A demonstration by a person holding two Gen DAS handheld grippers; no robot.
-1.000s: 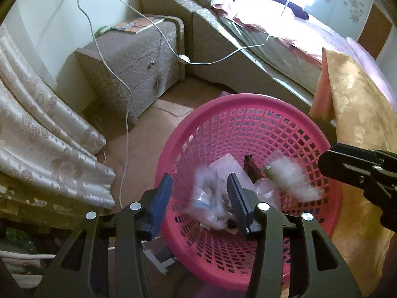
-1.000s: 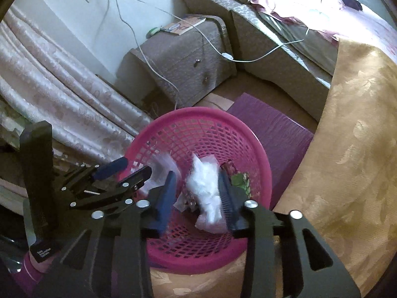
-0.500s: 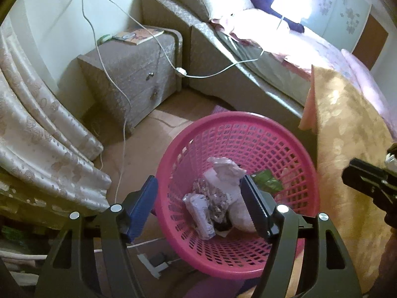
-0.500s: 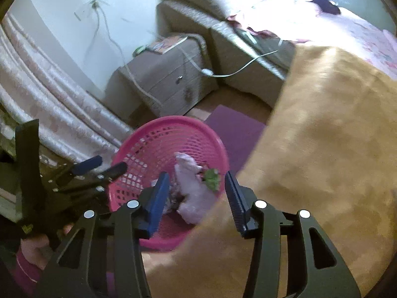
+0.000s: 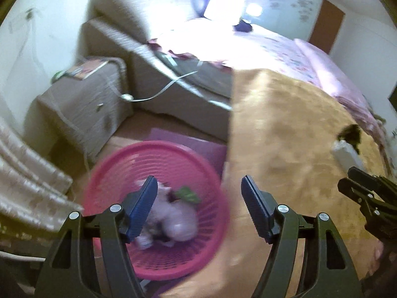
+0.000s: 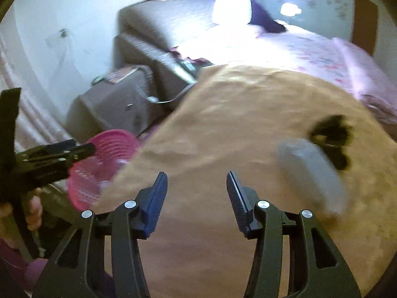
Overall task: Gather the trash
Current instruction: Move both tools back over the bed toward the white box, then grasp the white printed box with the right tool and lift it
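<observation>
Now both tools empty: left tool spread above pink basket of trash on floor; right tool opening over tan bedspread, nothing between. Grey and black scraps lay right, blurred.

A home bedroom. Ahead of the left gripper stands a bed with pink floral sheets and a golden blanket. Beyond and to its left are an upholstered headboard, a matching nightstand and pale patterned curtains. A lit lamp glows far ahead.
</observation>
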